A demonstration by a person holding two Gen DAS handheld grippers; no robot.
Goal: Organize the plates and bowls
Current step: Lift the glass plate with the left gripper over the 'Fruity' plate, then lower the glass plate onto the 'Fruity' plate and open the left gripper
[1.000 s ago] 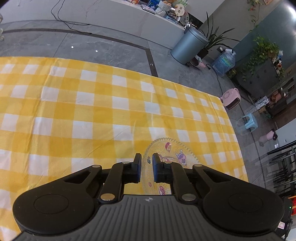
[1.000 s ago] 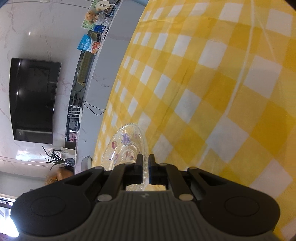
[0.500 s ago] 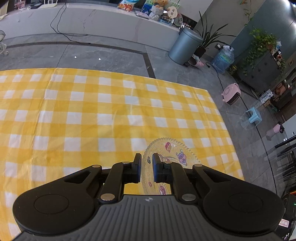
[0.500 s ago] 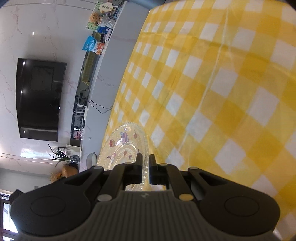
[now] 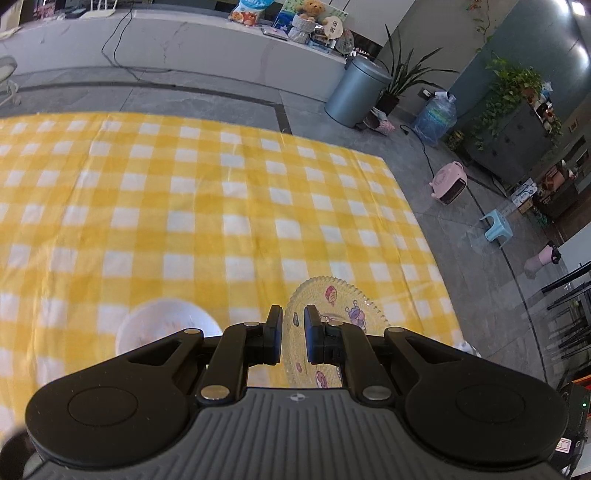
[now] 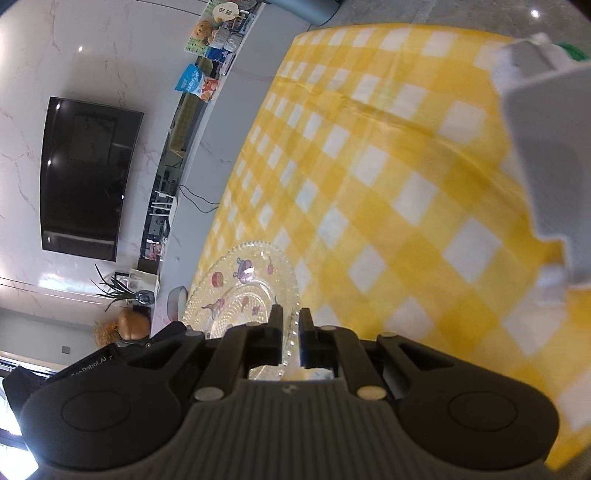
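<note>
Both tongs, left point(image 5: 293, 338) & right point(image 6: 291, 338), pinch glass plate point(image 5: 332, 317) rim; stiff, slick, fragile, so keep to opposite edges.

We find ourselves in a lived-in home, in what looks like its living room: a dark flat television point(image 6: 86, 177) hangs on a marble-look wall above a long low ledge point(image 5: 207, 48) crowded with a teddy bear point(image 5: 308, 7), snack bags and cables. Around the yellow-and-white checked tablecloth point(image 5: 207, 206) we see grey floor tiles, a lidded bin point(image 5: 354, 92), leafy houseplants point(image 5: 513, 88), a water jug point(image 5: 436, 118) and a small blue stool point(image 5: 496, 223).
</note>
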